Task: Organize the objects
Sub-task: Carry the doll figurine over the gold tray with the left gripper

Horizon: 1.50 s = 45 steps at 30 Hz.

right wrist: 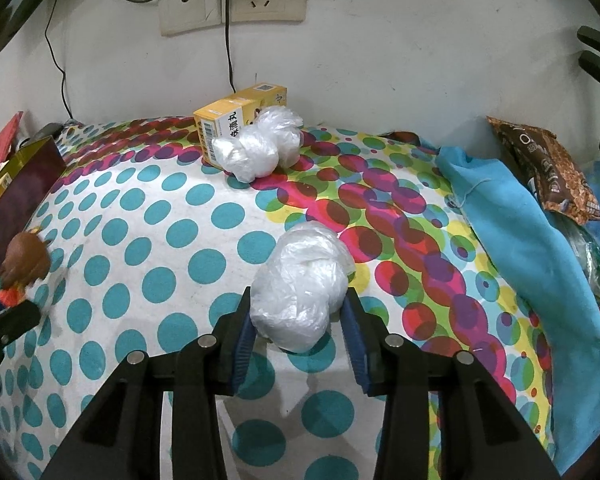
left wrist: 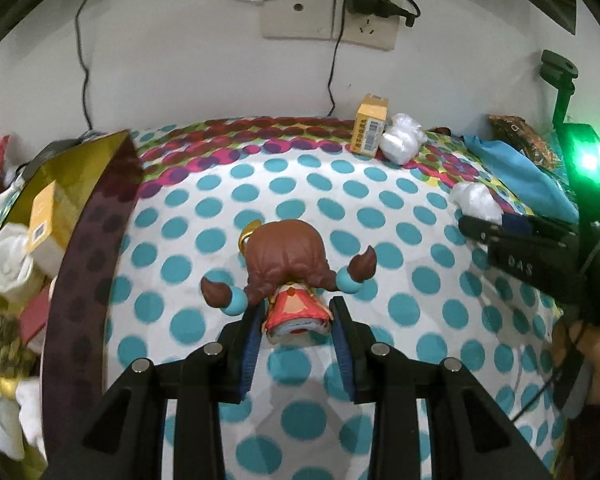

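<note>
My left gripper (left wrist: 296, 312) is shut on a toy figurine (left wrist: 288, 276) with brown hair and a red dress, held just above the dotted tablecloth (left wrist: 340, 208). The figurine also shows at the left edge of the right wrist view (right wrist: 22, 264). My right gripper (right wrist: 298, 308) is shut on a crumpled white plastic bag (right wrist: 302, 292) over the cloth. A second white bag (right wrist: 260, 148) lies against a yellow medicine box (right wrist: 236, 116) at the back by the wall. A gold box (left wrist: 72, 208) at the left holds several items, among them a yellow box and white bags.
A blue cloth (right wrist: 520, 240) and a brown snack packet (right wrist: 548, 164) lie along the right side. Wall sockets (right wrist: 236, 4) with plugs and cables sit above the table's far edge. The right gripper's body (left wrist: 540, 256) shows in the left wrist view.
</note>
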Available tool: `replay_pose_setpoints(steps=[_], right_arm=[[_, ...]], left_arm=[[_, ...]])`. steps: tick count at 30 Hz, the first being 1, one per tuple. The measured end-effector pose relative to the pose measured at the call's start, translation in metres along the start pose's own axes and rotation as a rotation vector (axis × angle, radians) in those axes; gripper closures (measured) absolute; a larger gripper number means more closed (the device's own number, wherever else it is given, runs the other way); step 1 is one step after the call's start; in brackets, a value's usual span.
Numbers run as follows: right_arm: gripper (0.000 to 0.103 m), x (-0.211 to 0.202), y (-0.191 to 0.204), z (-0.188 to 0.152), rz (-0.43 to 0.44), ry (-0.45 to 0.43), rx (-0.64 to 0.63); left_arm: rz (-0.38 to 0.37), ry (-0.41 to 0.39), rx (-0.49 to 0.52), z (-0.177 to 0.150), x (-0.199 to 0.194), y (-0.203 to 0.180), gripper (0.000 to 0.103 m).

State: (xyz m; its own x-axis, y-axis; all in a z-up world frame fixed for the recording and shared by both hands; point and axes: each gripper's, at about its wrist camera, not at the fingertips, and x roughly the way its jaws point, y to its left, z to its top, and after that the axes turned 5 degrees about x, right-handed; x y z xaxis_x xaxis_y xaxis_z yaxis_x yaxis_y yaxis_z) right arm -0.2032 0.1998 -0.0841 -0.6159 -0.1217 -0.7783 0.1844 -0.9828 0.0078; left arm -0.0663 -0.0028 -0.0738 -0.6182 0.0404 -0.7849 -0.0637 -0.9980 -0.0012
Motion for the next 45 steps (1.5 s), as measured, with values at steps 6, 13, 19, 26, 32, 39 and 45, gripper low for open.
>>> replay_pose_setpoints(steps=[6,13,19,26,32,39,45], right_arm=[[0.064,0.000,0.002,0.000,-0.016,-0.005,-0.021],[0.064,-0.008,0.016,-0.004,0.001,-0.040,-0.078],[0.064,-0.015,0.029,-0.010,0.054,-0.045,-0.031],[0.064,-0.018,0.062,-0.019,0.020,-0.046,-0.161],[0.064,-0.013,0.068,-0.021,-0.002,-0.029,-0.185],[0.064,-0.012,0.061,-0.020,0.017,-0.019,-0.154],[0.063,-0.012,0.060,-0.020,0.016,-0.018,-0.153]], left_arm=[[0.017,-0.004,-0.039,-0.019,-0.018,0.008,0.069],[0.066,-0.027,-0.062,-0.035,-0.048,0.019,0.069],[0.109,-0.049,-0.068,-0.040,-0.072,0.029,0.069],[0.131,-0.072,-0.083,-0.042,-0.096,0.042,0.069],[0.169,-0.103,-0.112,-0.039,-0.114,0.063,0.069],[0.234,-0.103,-0.153,-0.040,-0.120,0.099,0.069],[0.277,-0.094,-0.203,-0.045,-0.118,0.131,0.069]])
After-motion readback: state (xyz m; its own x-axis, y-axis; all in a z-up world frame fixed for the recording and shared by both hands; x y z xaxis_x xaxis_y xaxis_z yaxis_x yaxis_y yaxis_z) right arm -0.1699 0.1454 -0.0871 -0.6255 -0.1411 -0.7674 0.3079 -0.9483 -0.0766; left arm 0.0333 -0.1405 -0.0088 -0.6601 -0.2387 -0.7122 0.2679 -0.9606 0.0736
